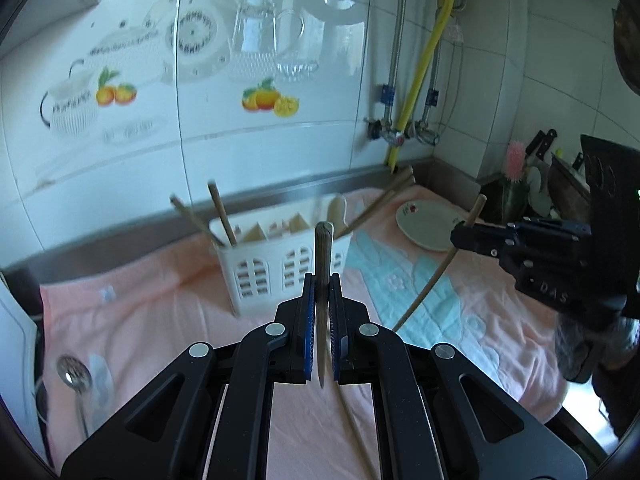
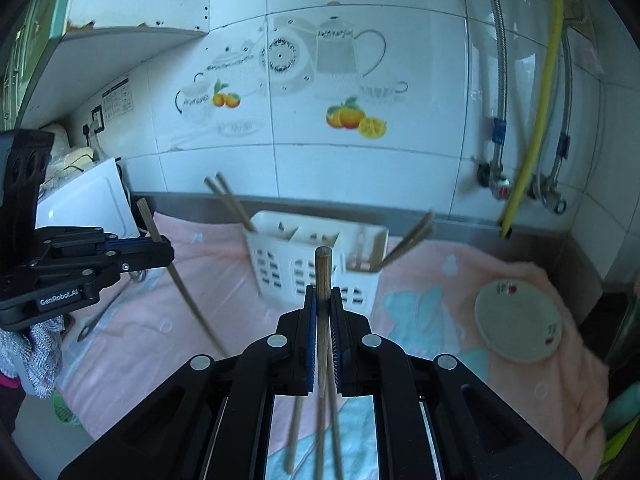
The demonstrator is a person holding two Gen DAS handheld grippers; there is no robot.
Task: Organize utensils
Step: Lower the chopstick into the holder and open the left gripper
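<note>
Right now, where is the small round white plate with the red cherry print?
The white cherry-print plate lies flat on the pink towel at the right in both views, right of the white slotted utensil caddy, near the tiled corner.

A: Daylight, bright, bluish cast. Glare on the wall tiles (image 1: 280,152).
B: Motion blur on the utensil caddy (image 1: 280,256) and leaning chopsticks (image 2: 408,240). Fisheye bends edges, dark corners.

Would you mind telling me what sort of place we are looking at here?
Most likely a home kitchen counter: a white utensil caddy holding chopsticks stands on a pink towel, a small plate lies beside it, and the tiled wall carries water pipes and valves.
</note>
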